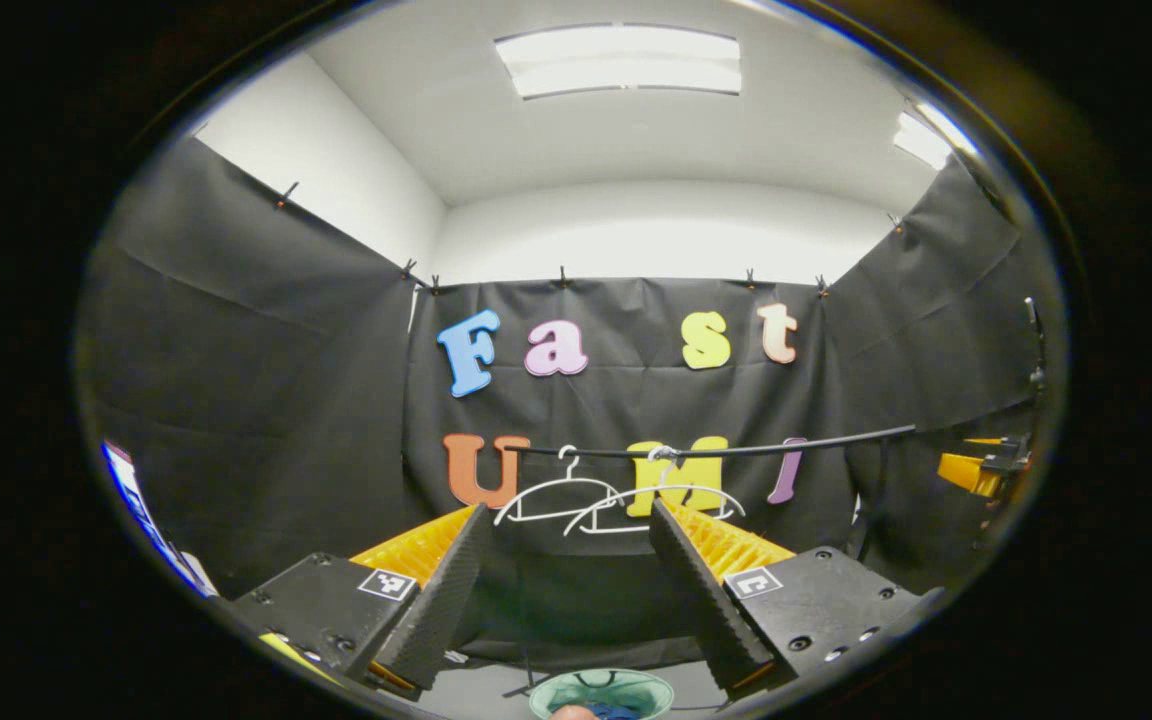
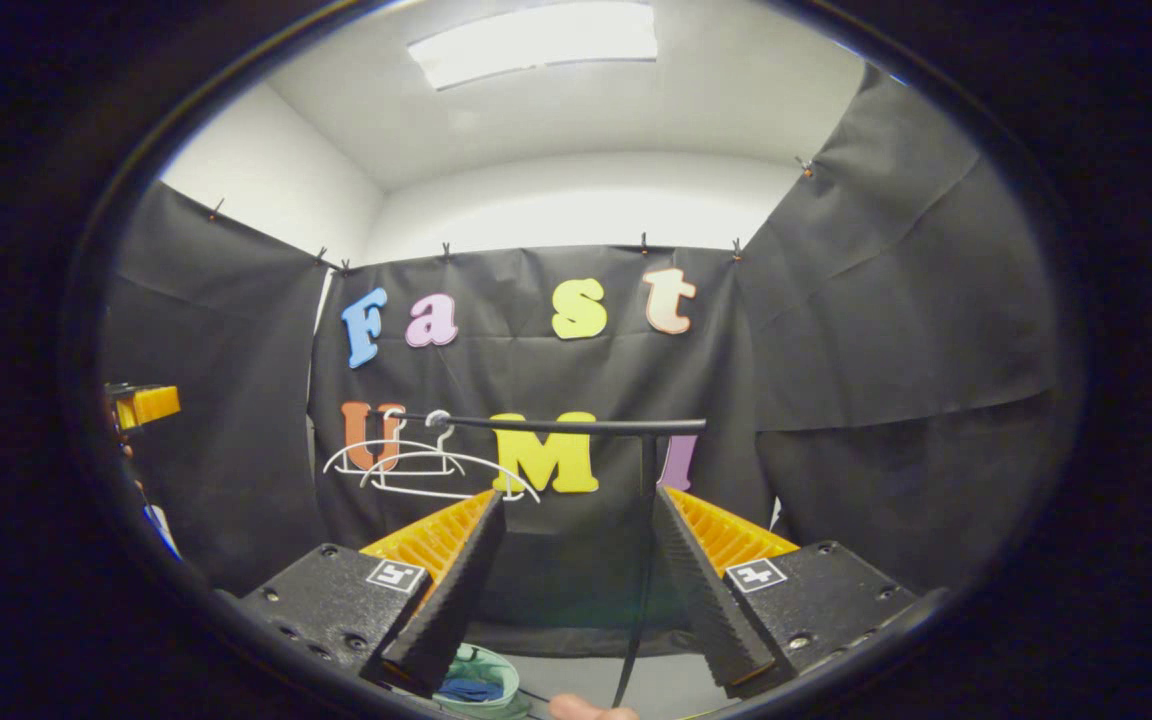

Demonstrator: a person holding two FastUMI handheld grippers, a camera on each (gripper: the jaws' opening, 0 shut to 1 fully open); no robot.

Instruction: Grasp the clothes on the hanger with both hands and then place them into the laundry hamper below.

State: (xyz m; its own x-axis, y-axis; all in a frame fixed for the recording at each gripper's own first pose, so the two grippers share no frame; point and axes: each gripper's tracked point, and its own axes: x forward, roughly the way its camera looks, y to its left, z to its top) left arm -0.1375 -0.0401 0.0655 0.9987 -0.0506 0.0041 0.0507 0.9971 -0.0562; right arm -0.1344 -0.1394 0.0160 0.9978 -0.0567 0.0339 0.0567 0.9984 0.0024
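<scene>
Two bare white hangers [image 1: 586, 505] hang from a black rail [image 1: 736, 449] ahead of me; the same hangers [image 2: 416, 465] and rail [image 2: 556, 425] show in the right gripper view. Below stands a pale green laundry hamper [image 1: 546, 695] with blue cloth [image 1: 614, 712] inside, and the hamper [image 2: 501, 672] and blue cloth [image 2: 469, 690] also show under the right gripper. My left gripper [image 1: 569, 510] is open and holds nothing, level with the hangers. My right gripper [image 2: 577, 497] is open too, nothing between its fingers. The right gripper's orange body [image 1: 971, 472] sits far right, the left gripper's [image 2: 141, 405] far left.
The rail's black upright post [image 2: 648, 480] stands straight ahead of the right gripper, with a dark cable or leg running down to the grey floor [image 2: 666, 690]. Black cloth walls close in on all sides. A bit of a hand [image 2: 586, 710] shows at the bottom edge.
</scene>
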